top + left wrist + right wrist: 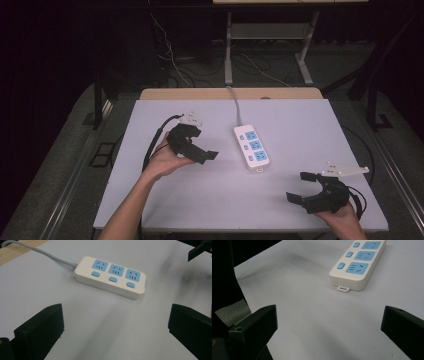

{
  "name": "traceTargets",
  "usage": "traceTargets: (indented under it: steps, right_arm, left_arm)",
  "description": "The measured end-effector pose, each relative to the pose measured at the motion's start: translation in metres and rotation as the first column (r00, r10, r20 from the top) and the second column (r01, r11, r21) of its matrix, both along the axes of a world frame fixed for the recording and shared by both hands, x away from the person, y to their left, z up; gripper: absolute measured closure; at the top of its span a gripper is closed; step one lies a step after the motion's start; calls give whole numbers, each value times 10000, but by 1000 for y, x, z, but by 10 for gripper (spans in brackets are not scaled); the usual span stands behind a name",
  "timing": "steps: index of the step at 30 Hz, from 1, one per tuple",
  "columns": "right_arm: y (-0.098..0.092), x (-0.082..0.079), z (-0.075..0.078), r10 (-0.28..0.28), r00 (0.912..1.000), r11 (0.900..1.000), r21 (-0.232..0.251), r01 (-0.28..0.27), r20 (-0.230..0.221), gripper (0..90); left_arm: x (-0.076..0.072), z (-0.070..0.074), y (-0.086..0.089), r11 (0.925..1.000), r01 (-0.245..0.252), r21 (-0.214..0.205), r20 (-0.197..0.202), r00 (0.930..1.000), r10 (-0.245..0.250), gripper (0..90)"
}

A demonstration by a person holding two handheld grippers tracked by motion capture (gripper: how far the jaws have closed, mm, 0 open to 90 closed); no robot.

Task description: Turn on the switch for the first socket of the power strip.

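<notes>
A white power strip (252, 148) with three blue sockets lies on the white table top (165, 200), slightly right of centre. Its grey cable (235, 102) runs off the far edge. My left gripper (201, 145) is held open just left of the strip, apart from it, with nothing between its jaws. In the left gripper view the power strip (110, 276) lies ahead of the wide-open left gripper (115, 315). My right gripper (299, 186) stands open near the front right corner. The right gripper view has the strip's end (357, 262) beyond the empty right gripper (328, 317).
A wooden table edge (230, 93) shows past the white sheet. White desk legs (228, 50) and loose cables (172, 55) stand on the grey floor behind. A jaw of the right gripper (197, 250) shows at the top right of the left gripper view.
</notes>
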State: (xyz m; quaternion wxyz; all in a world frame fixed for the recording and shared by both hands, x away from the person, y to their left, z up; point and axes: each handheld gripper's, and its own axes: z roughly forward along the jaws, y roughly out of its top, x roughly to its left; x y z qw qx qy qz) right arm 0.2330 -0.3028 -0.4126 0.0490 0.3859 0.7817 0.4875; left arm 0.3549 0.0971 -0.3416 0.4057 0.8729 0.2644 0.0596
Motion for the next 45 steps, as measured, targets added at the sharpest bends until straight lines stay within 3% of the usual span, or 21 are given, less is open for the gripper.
traceTargets:
  steps: [13, 29, 45]
  right_arm:
    - [0, 0, 0, 34, 10000, 10000, -38, -34, -6, 3]
    - [-1, 0, -1, 37, 10000, 10000, -48, -37, -29, 3]
    - [-1, 0, -1, 21, 10000, 9998, -185, -22, -35, 3]
  left_arm:
    - [17, 4, -15, 9988, 275, 407, -26, 9996, -274, 0]
    - [40, 3, -37, 9966, 578, 594, -147, 9983, -570, 0]
    - [62, 10, -57, 9893, 648, 1305, -268, 9977, -618, 33]
